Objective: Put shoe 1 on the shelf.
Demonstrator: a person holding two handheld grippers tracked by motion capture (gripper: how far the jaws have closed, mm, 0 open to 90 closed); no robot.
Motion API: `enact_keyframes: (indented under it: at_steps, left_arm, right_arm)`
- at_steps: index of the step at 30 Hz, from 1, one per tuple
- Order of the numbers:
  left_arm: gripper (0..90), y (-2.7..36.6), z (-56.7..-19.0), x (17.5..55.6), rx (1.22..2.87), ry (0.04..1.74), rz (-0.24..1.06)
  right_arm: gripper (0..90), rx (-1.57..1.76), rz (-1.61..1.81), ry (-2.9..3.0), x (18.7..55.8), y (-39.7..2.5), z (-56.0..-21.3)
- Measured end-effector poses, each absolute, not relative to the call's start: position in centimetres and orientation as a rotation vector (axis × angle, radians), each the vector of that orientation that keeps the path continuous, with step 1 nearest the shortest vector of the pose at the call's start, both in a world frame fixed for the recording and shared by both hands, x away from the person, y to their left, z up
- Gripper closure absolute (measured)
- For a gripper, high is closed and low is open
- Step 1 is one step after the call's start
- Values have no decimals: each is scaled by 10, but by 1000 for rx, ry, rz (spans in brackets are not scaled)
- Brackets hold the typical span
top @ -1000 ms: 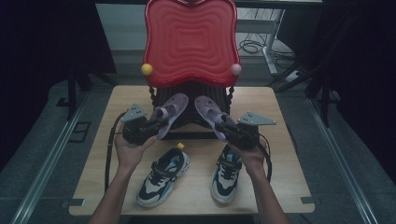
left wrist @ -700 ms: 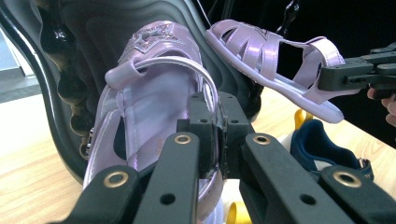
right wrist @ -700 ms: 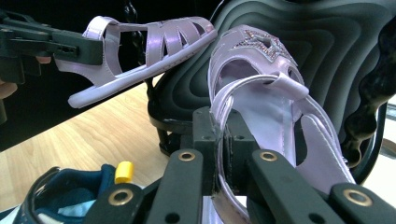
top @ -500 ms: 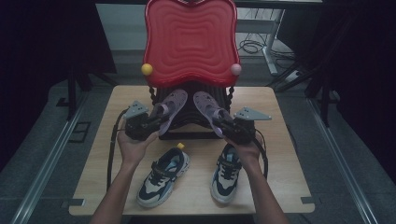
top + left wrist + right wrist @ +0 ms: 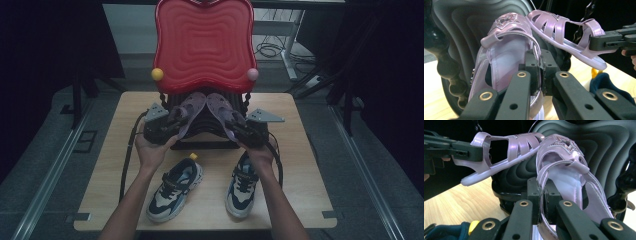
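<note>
While clamped, sandals (image 5: 207, 111) above shelf (image 5: 202, 131).

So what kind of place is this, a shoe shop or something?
More likely a recording lab or workshop: a lone wooden table in a dim room, loose cables on the floor, and dark stands around it.

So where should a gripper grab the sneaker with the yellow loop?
Probably the heel collar of the left sneaker, beside its yellow loop, coming from above. The shoe stands upright and its heel opening faces up, so one jaw could slip inside and one outside.
</note>
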State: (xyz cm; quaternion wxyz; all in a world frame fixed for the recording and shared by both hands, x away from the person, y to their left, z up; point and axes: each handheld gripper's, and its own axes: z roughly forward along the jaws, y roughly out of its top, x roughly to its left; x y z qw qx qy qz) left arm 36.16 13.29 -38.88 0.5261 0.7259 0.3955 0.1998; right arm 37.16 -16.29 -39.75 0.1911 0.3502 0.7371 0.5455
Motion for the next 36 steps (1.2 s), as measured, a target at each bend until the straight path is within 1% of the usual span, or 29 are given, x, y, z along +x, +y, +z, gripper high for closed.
enact_keyframes:
  at_steps: [16, 24, 36]
  left_arm:
    - [866, 125, -392, 379, 1680, 957, 524]
    - [866, 118, -390, 383, 1650, 950, 570]
    - [865, 120, -396, 396, 1603, 985, 592]
  right_arm:
    - [861, 999, 1508, 2026, 390, -155, -399]
    - [861, 999, 1490, 1995, 394, -148, -399]
    - [861, 982, 1445, 1947, 404, -138, -404]
